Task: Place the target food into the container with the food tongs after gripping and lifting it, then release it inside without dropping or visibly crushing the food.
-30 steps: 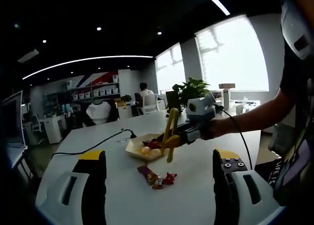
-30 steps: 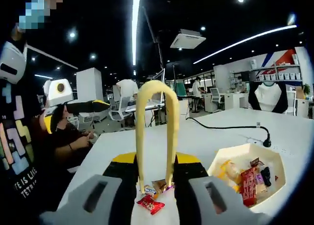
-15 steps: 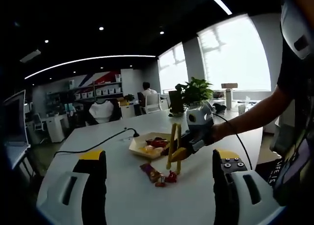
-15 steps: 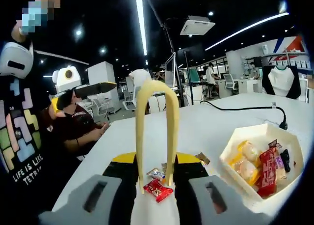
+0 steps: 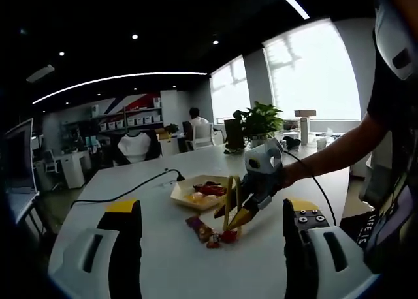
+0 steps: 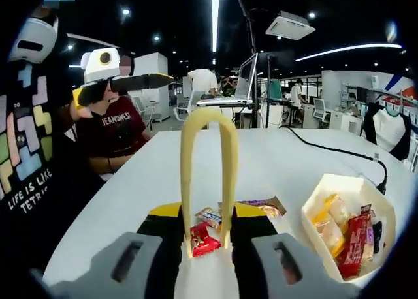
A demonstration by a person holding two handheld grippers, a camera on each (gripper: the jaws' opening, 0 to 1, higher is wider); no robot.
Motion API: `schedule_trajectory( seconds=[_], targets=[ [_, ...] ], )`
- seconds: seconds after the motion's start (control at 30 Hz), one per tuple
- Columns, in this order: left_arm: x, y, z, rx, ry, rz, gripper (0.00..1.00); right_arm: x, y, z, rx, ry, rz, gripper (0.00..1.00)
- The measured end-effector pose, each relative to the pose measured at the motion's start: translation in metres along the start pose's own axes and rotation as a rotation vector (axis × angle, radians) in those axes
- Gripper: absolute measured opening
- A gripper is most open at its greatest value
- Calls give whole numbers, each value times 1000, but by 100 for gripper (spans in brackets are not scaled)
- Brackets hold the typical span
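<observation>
Right gripper point(image 6: 206, 237) jaws clamped on the yellow tongs point(image 6: 208, 175), whose tips straddle a red candy point(image 6: 204, 239) on the white surface point(image 6: 130, 201). More wrapped snacks point(image 6: 258, 206) lie just beyond the candy; the food-filled container point(image 6: 349, 224) sits to its right. Left gripper point(image 5: 206, 253) jaws gape wide, empty.

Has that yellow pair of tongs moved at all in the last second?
Yes. In the left gripper view, the tongs have swung from over the tray down to the loose wrappers on the table, tips now beside them.
</observation>
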State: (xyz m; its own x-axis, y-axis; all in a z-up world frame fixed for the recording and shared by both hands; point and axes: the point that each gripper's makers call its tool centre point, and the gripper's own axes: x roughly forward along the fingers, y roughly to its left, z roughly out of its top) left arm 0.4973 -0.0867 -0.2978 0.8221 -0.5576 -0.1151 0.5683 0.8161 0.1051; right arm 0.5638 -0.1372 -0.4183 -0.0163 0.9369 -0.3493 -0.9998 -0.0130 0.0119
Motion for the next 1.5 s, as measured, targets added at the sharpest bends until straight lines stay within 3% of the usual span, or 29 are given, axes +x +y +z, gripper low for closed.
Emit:
schedule_trajectory(
  seconds=[0.17, 0.27, 0.5, 0.6, 0.63, 0.77, 1.03, 1.07, 1.27, 1.33, 1.4, 1.5],
  targets=[
    [1, 1, 2, 2, 1, -3, 95, 2, 4, 4, -29, -15, 9, 25],
    [2, 0, 3, 6, 1, -10, 95, 4, 7, 1, -70, 20, 27, 25],
    [2, 1, 2, 2, -3, -6, 95, 10, 12, 3, -88, 25, 56, 22],
    [3, -1, 0, -1, 0, -8, 95, 8, 1, -3, 61, 65, -5, 20],
    [3, -1, 0, -2, 1, -8, 95, 10, 1, 0, 12, 58, -6, 20],
    [3, -1, 1, -2, -1, -7, 95, 11, 4, -1, 26, 74, -42, 18],
    [1, 0, 2, 2, 0, -4, 94, -2, 3, 7, 228, -59, -81, 17],
    [1, 1, 1, 1, 1, -3, 94, -8, -2, 14, 196, -100, -114, 17],
    [3, 0, 1, 1, 0, -11, 94, -34, -20, 35, 180, -178, -198, 18],
    [5, -2, 0, -4, 13, -18, 94, -41, -27, 36, 189, -179, -221, 18],
    [2, -3, 6, 3, -18, -17, 93, -48, -32, 39, 210, -200, -257, 18],
    [-2, -4, 8, 2, -17, -18, 93, -60, -40, 43, 159, -190, -305, 18]
  ],
)
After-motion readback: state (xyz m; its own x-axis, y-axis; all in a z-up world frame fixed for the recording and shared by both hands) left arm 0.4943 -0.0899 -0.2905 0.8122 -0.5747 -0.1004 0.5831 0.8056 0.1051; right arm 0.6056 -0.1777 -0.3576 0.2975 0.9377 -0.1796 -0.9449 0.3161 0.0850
